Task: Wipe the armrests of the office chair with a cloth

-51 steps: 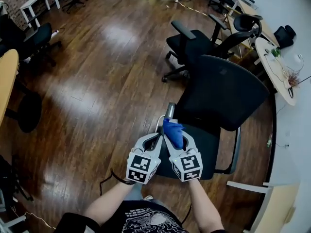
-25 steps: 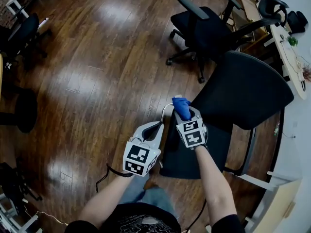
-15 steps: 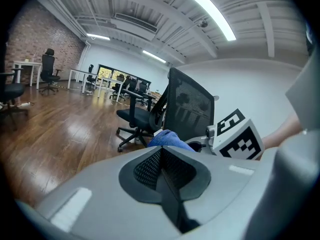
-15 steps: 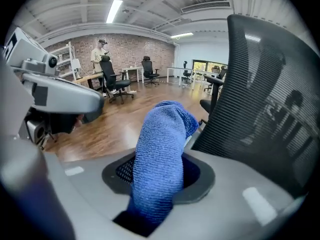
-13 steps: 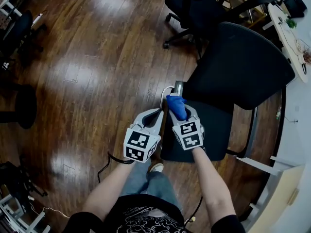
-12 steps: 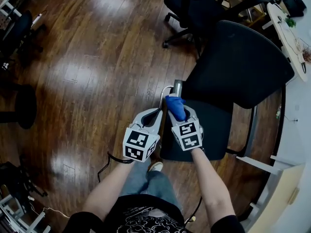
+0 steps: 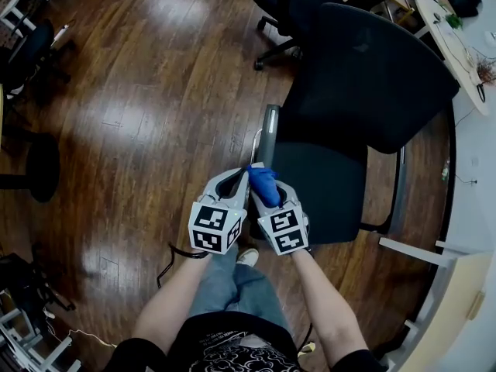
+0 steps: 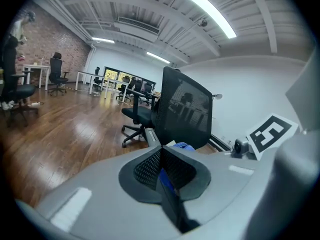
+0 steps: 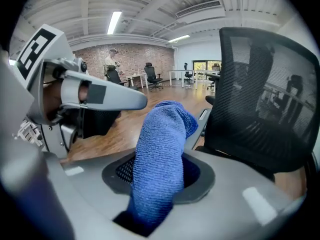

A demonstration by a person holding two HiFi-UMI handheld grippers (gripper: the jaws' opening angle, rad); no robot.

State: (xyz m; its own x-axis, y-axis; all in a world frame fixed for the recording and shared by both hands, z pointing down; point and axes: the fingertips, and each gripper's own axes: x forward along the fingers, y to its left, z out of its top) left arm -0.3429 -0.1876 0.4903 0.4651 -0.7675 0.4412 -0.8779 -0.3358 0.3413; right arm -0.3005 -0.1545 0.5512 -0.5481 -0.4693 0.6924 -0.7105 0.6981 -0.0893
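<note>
A black office chair with a mesh back (image 7: 372, 60) stands ahead of me. Its grey left armrest (image 7: 268, 134) runs toward my hands, and the right armrest (image 7: 399, 180) is on the far side of the seat. My right gripper (image 7: 261, 180) is shut on a blue cloth (image 7: 264, 186) at the near end of the left armrest. The cloth (image 9: 162, 154) sticks up from the jaws, with the armrest (image 9: 204, 117) just beyond it. My left gripper (image 7: 243, 175) hangs close beside it on the left, shut with nothing held (image 8: 161, 160).
A second black office chair (image 7: 298, 2) stands behind the first. A round table (image 7: 453, 49) sits at the far right and a light cabinet (image 7: 442, 301) at the near right. More chairs (image 7: 31, 45) and desks line the left over the wooden floor (image 7: 139, 115).
My right gripper has drawn the blue cloth back along the left armrest, from its far end to its near end. The left gripper has stayed beside it.
</note>
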